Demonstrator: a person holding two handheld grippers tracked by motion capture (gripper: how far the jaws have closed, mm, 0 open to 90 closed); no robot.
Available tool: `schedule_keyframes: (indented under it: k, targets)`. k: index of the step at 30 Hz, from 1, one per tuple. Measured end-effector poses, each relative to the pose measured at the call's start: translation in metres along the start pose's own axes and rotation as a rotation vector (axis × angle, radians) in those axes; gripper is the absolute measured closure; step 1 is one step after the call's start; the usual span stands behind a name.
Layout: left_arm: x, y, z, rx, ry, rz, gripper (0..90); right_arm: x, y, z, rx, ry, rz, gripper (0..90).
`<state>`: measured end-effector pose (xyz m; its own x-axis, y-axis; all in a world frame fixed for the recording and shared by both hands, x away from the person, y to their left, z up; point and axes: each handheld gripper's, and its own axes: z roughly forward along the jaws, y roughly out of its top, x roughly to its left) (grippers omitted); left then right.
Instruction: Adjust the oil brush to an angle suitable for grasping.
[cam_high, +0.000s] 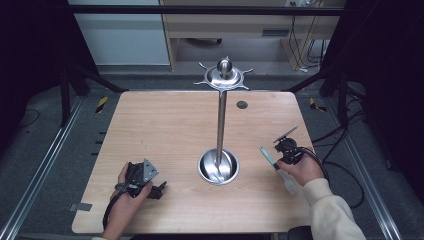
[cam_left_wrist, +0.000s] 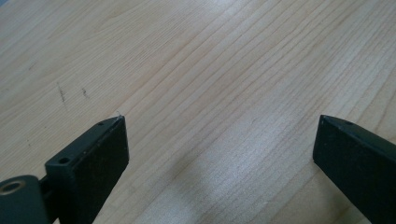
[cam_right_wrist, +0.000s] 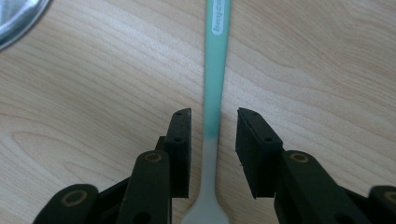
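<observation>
Green-and-white plastic spoon (cam_right_wrist: 215, 93), its white handle lettering too blurred to read, lies on the wooden tabletop (cam_right_wrist: 93, 93) between the part-open right tool (cam_right_wrist: 214, 116), untouched; left tool (cam_left_wrist: 219, 135) gapes wide.

A stand (cam_high: 220, 120) rises from a bowl-like base (cam_high: 218, 166) at the middle of the counter (cam_high: 165, 125), near its front half. The left gripper (cam_high: 161, 189) rests on the counter left of the base, near the front edge. The right gripper (cam_right_wrist: 213, 135) is right of the base. A toothbrush (cam_right_wrist: 215, 84) lies on the counter between that gripper's jaws, touching neither, its handle pointing away from the gripper.
</observation>
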<state>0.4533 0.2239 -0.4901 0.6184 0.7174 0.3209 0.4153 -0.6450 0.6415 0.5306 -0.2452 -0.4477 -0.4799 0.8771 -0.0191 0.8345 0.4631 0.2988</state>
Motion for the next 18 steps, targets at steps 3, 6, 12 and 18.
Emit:
schedule_keyframes:
  k: [3,6,12,18]
  targets:
    - [0.0,0.0,0.0,0.005,0.0,0.005,3.1,0.001,0.0,0.003,0.02,0.001,-0.022,68.8]
    - [0.0,0.0,0.0,0.006,-0.002,0.006,3.2,0.003,0.0,0.006,0.049,-0.003,-0.031,69.7]
    - [-0.001,0.0,0.001,0.009,-0.005,0.011,3.1,0.003,0.001,0.009,0.074,-0.007,-0.036,72.4]
    - [-0.001,0.0,0.001,0.01,-0.006,0.012,3.2,0.001,0.001,0.013,0.093,0.003,-0.024,75.3]
